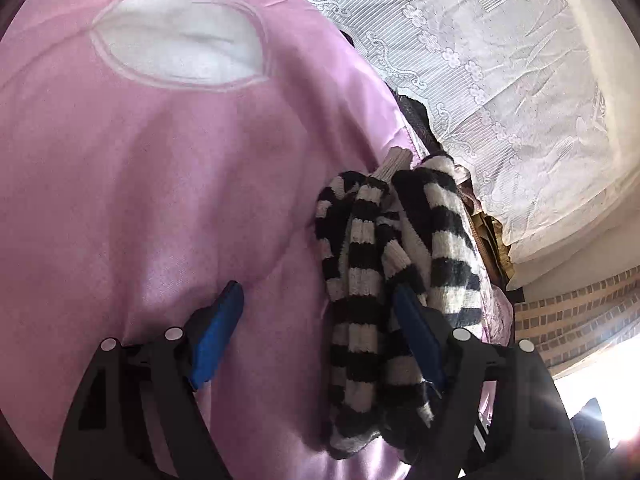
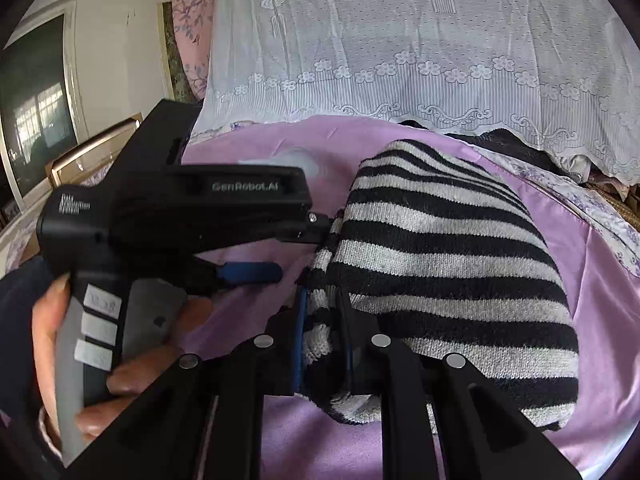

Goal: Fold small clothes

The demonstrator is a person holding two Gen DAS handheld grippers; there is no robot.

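A black-and-white striped knit garment (image 2: pixel 448 280) lies bunched on a pink satin cover (image 2: pixel 248 420). My right gripper (image 2: pixel 323 344) is shut on a fold of the garment at its left edge. In the left wrist view the garment (image 1: pixel 384 264) lies between the blue pads, against the right pad (image 1: pixel 416 332). My left gripper (image 1: pixel 316 316) is open, its left pad (image 1: pixel 218 340) over bare pink cover (image 1: pixel 160 200). The left gripper also shows in the right wrist view (image 2: pixel 252 272), held in a hand beside the garment.
A white patch (image 1: pixel 180 52) sits in the pink cover. A white lace cloth (image 2: pixel 420 40) hangs behind the garment, with dark fabric (image 2: pixel 500 136) under its hem. A window (image 2: pixel 36 108) and a wooden frame (image 2: pixel 92 144) are at far left.
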